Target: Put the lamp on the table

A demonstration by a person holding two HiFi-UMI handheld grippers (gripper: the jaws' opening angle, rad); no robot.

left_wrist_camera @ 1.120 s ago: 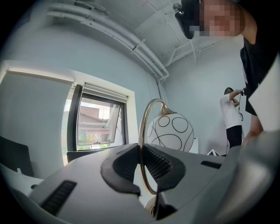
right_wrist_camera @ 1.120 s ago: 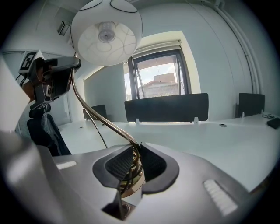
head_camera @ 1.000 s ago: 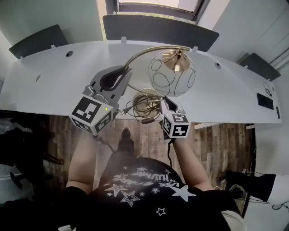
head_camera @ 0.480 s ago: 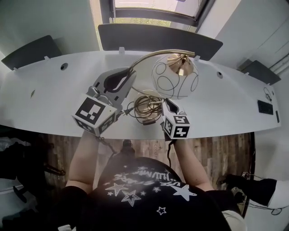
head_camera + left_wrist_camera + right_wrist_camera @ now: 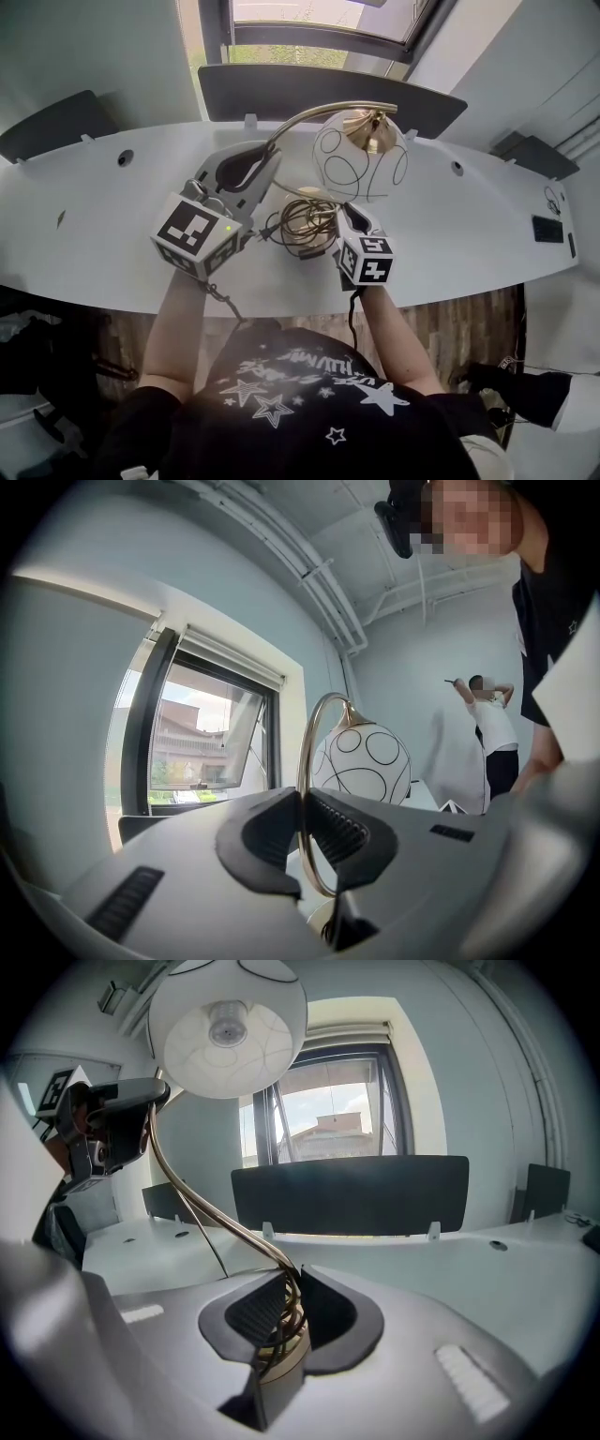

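Your left claw (image 5: 302,803) is shut tight on the gold stem (image 5: 305,752) of the lamp (image 5: 349,141). Your right claw (image 5: 286,1288) pinches its base (image 5: 279,1363) and coiled cord (image 5: 300,217). Holding it in two places likely stops the round glass shade (image 5: 361,164) from tipping. The lamp is in the middle of the frame, over the white tabletop (image 5: 103,216).

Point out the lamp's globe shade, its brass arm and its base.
globe shade (image 5: 361,169), head view, patterned glass.
brass arm (image 5: 302,757), left gripper view, curve above jaws.
lamp base (image 5: 282,1372), right gripper view, brass edge between jaws.
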